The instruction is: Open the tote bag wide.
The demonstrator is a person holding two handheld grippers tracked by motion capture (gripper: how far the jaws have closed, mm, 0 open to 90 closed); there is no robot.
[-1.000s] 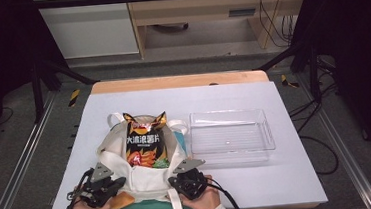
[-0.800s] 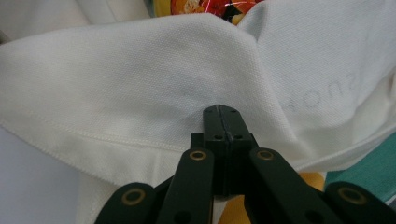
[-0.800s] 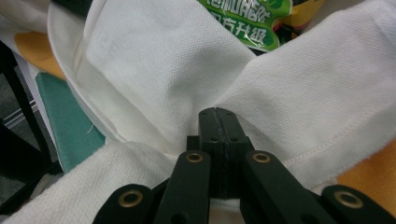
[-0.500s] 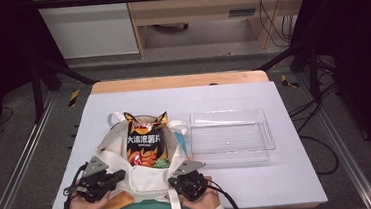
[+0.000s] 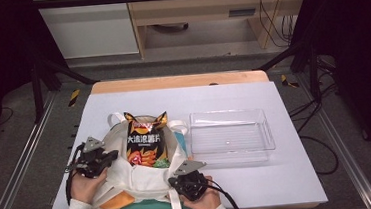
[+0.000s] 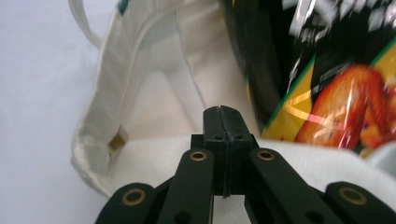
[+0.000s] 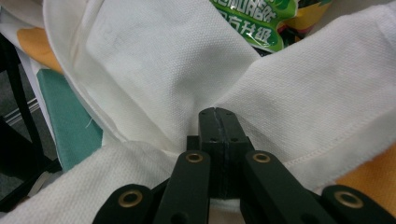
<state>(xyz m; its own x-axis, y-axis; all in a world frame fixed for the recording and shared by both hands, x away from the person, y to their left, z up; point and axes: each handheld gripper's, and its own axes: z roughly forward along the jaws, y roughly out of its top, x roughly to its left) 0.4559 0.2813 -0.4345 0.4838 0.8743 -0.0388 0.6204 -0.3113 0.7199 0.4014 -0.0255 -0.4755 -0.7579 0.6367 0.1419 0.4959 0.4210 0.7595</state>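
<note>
While both tongs (image 6: 222, 109) (image 7: 217, 112) pinch tote bag (image 5: 144, 180), chip packet (image 5: 145, 142) fills mouth; clear tray (image 5: 232, 136) beside.

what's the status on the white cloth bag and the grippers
Left gripper shut at white cloth tote bag's rim; right gripper shut on its fabric. Black chip packet inside. Clear plastic tray alongside, apart.

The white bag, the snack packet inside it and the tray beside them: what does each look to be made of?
Bag: woven cloth, probably cotton canvas, matte; a fine weave and stitched hems show. Snack packet: thin printed plastic or foil film, glossy; it crinkles and throws bright glare. Tray: clear rigid plastic, likely acrylic; the table shows through it and its rim catches light.
</note>
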